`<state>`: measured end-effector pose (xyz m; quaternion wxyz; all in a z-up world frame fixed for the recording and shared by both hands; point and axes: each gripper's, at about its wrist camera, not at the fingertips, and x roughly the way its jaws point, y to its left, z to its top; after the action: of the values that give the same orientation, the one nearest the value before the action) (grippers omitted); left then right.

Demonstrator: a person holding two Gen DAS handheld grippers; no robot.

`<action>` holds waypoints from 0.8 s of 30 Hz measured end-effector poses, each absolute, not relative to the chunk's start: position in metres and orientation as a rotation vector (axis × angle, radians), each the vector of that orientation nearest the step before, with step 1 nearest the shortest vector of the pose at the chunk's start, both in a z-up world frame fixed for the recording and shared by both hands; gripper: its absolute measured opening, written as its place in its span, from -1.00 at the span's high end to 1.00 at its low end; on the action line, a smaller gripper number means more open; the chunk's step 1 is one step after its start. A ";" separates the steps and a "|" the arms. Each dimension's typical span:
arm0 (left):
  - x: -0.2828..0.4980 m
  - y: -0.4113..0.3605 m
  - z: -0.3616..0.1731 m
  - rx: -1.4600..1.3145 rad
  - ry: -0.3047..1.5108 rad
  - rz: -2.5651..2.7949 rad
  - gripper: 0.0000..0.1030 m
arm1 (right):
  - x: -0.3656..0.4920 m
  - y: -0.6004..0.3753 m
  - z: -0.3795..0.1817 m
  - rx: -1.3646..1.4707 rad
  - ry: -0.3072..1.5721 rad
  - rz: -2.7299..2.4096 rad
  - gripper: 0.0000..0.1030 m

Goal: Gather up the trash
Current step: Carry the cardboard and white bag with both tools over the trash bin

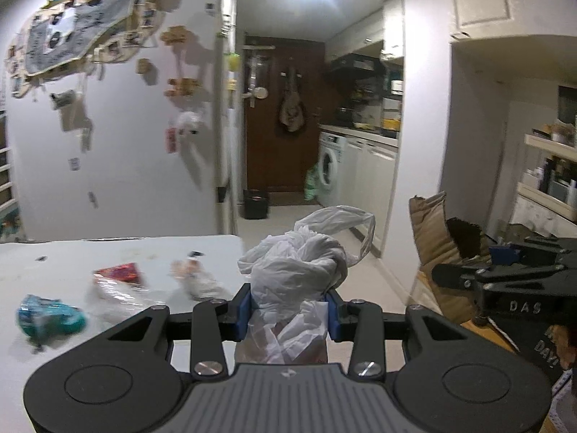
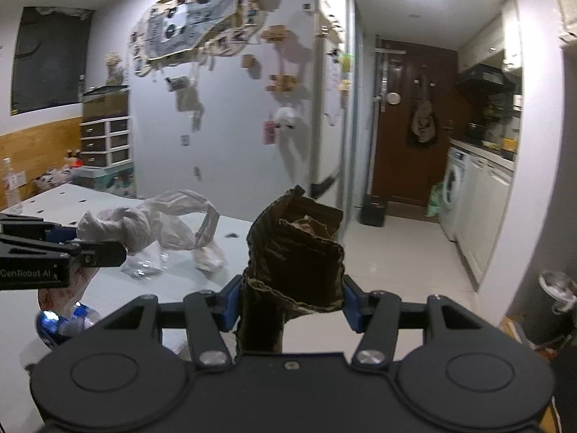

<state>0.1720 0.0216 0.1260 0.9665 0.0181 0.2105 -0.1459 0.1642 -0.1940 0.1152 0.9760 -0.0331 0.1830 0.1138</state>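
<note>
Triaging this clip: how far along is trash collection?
Nothing visibly binned yet. In hand: left tool grips a white plastic bag; right tool grips crumpled brown paper. Left: teal wrapper, red wrapper on the table.

A lived-in flat is shown. A narrow kitchen is seen at two o'clock, where a washing machine (image 1: 329,166) is built in under a counter (image 1: 360,133) beside white cabinets (image 1: 375,176). A brown entrance door (image 2: 407,122) is seen at one o'clock. A wall (image 1: 119,137) hung with photos and keepsakes is seen at eleven o'clock, and plastic drawers (image 2: 105,140) at nine.
</note>
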 end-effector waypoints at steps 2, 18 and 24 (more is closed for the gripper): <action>0.175 0.006 0.119 0.035 0.439 -0.320 0.20 | 0.162 -0.206 0.109 -0.063 0.379 0.214 -0.09; 0.232 -0.092 0.027 0.018 0.647 -0.379 0.20 | 0.182 -0.299 0.014 0.040 0.537 0.030 -0.10; 0.267 -0.107 -0.014 0.020 0.742 -0.350 0.20 | 0.213 -0.310 -0.027 0.064 0.638 0.000 -0.10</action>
<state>0.2672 -0.1074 -0.0139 0.9169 0.0095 0.3608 -0.1702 0.2126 -0.3102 -0.0267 0.9491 0.0314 0.3133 -0.0001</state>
